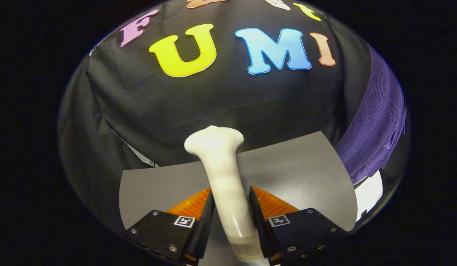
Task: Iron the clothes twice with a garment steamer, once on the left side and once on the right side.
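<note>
A white garment steamer point(222, 173) stands upright on the grey table point(294, 166). Its handle rises between my fingers and its wider head sits at the top, beyond the fingertips. My gripper point(232, 195) is closed around the handle, and both fingers press on its sides. A purple garment point(376, 118) hangs to the right, beyond the table's far right corner, with its lower hem near the table edge.
Black cloth walls close in the booth behind and to the left of the table. A white surface point(370, 192) shows below the purple garment, past the table's right edge.
</note>
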